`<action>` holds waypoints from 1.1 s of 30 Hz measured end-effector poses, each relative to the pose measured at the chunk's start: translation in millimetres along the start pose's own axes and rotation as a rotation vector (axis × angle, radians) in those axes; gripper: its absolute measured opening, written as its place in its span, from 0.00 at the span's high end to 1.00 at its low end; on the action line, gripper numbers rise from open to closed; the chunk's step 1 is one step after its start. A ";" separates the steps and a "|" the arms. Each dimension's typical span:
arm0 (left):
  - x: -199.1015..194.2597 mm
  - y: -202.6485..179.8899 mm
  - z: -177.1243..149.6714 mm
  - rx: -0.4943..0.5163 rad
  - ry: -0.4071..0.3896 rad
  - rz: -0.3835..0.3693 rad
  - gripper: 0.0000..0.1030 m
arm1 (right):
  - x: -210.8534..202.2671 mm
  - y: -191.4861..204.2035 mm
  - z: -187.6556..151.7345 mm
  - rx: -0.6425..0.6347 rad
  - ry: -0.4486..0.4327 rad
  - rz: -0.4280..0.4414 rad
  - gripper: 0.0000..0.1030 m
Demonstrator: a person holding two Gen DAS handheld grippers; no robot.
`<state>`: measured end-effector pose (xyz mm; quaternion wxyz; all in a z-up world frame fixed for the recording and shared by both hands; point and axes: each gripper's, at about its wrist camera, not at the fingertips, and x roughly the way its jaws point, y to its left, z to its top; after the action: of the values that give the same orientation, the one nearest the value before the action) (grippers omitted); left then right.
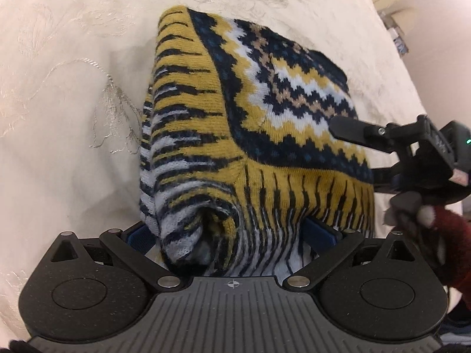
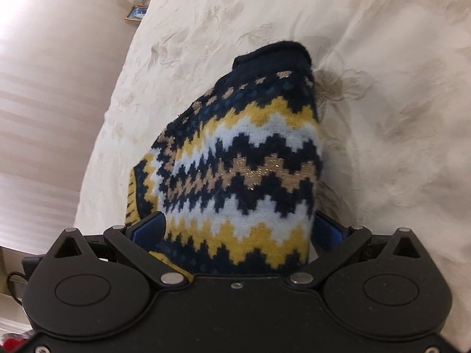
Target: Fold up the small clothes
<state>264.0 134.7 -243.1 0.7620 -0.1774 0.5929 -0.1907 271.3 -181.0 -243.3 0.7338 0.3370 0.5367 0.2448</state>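
Note:
A small knitted sweater (image 1: pixel 250 123), yellow, navy and white with zigzag bands, lies partly folded on a cream embroidered cloth (image 1: pixel 73 103). Its inside-out striped edge bunches between the blue pads of my left gripper (image 1: pixel 232 238), which is shut on it. My right gripper (image 2: pixel 238 229) is shut on the sweater's zigzag side (image 2: pixel 241 158); it also shows in the left wrist view (image 1: pixel 362 144) at the sweater's right edge. The navy collar (image 2: pixel 276 56) points away from the right gripper.
The cream cloth (image 2: pixel 382 117) covers the whole surface. Its edge drops off at the left of the right wrist view, with pale floor (image 2: pixel 44 88) and a framed picture (image 2: pixel 137 13) beyond. A gloved hand in a dark red sleeve (image 1: pixel 426 229) holds the right gripper.

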 end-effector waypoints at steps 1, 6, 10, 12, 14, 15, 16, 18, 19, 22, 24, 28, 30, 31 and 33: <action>-4.0 5.8 -0.4 -0.029 -0.009 -0.017 0.01 | 2.8 -0.1 0.7 0.004 0.006 0.008 0.00; -4.4 29.0 5.3 -0.132 0.022 -0.180 0.26 | 10.1 0.5 0.8 0.045 0.048 0.035 0.00; -9.1 28.2 7.6 -0.092 0.058 -0.194 0.43 | 10.5 9.7 -2.4 -0.020 0.072 -0.036 0.44; -13.6 26.9 6.5 -0.092 0.057 -0.212 0.46 | 5.4 12.1 -1.3 -0.019 0.069 -0.021 0.50; -16.4 22.3 3.3 -0.074 0.052 -0.228 0.46 | -3.4 19.0 -2.5 -0.032 0.058 -0.024 0.52; -18.9 16.8 -0.2 -0.064 0.057 -0.239 0.47 | -7.5 23.7 -4.2 -0.047 0.055 -0.032 0.52; -19.8 11.1 -4.5 -0.054 0.064 -0.250 0.47 | -12.9 28.0 -6.7 -0.061 0.055 -0.040 0.52; -23.2 -1.8 -15.1 -0.026 0.080 -0.261 0.47 | -21.7 31.4 -10.4 -0.064 0.059 -0.053 0.53; -24.7 -9.3 -23.3 -0.012 0.090 -0.265 0.47 | -26.5 31.6 -11.7 -0.062 0.064 -0.060 0.53; -26.7 -28.3 -48.2 0.004 0.123 -0.280 0.47 | -39.4 27.1 -15.2 -0.073 0.094 -0.089 0.52; -25.1 -39.4 -64.8 0.008 0.143 -0.283 0.47 | -45.2 21.9 -14.7 -0.068 0.118 -0.095 0.52; -16.1 -51.6 -97.6 -0.021 0.151 -0.254 0.47 | -52.7 8.0 -20.2 -0.064 0.154 -0.116 0.50; -11.8 -51.3 -110.0 -0.024 0.127 -0.165 0.43 | -54.6 -0.5 -24.7 -0.062 0.158 -0.129 0.46; -10.3 -48.4 -114.5 -0.027 0.105 -0.107 0.37 | -54.0 -3.0 -26.5 -0.070 0.157 -0.146 0.42; -11.9 -40.5 -119.6 -0.067 0.047 -0.027 0.28 | -52.6 -4.7 -30.3 -0.102 0.147 -0.195 0.27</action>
<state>141.9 100.4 -241.1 0.7388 -0.2059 0.6144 -0.1851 226.5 -214.9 -220.0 0.7288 0.2267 0.6062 0.2233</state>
